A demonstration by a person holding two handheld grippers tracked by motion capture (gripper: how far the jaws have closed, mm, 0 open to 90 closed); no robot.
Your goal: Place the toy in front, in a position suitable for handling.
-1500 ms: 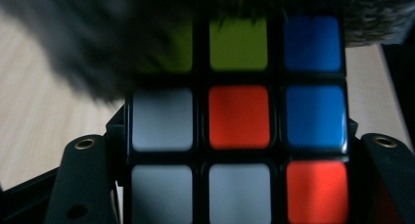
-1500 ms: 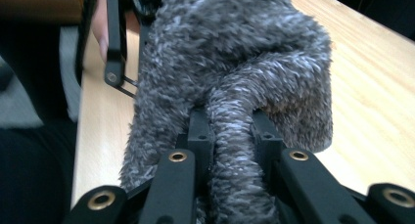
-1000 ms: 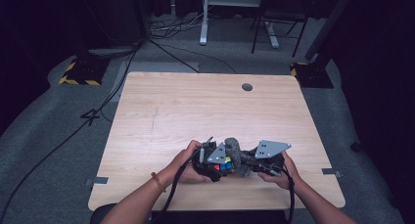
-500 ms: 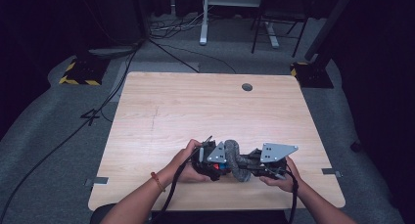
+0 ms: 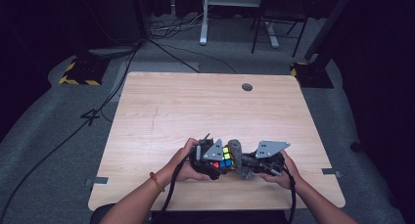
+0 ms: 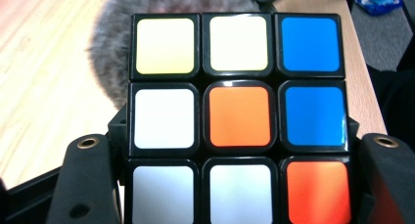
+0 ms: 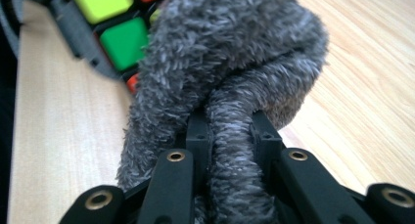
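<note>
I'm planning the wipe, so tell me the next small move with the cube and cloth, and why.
Probably stroke the grey fuzzy cloth, pinched in the right tool, across the puzzle cube. The left tool grips the cube, and the cloth already rests against its side.

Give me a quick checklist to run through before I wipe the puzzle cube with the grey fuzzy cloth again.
1. Left gripper clamped on the cube: ok, a black finger sits on each side.
2. Right gripper pinching the cloth: ok, a fold is caught between its fingers.
3. Cloth against the cube: ok, the right gripper view shows it pressed to the coloured squares.
4. Cube lifted off the table: cannot tell.
5. Cube face clean: cannot tell.
</note>
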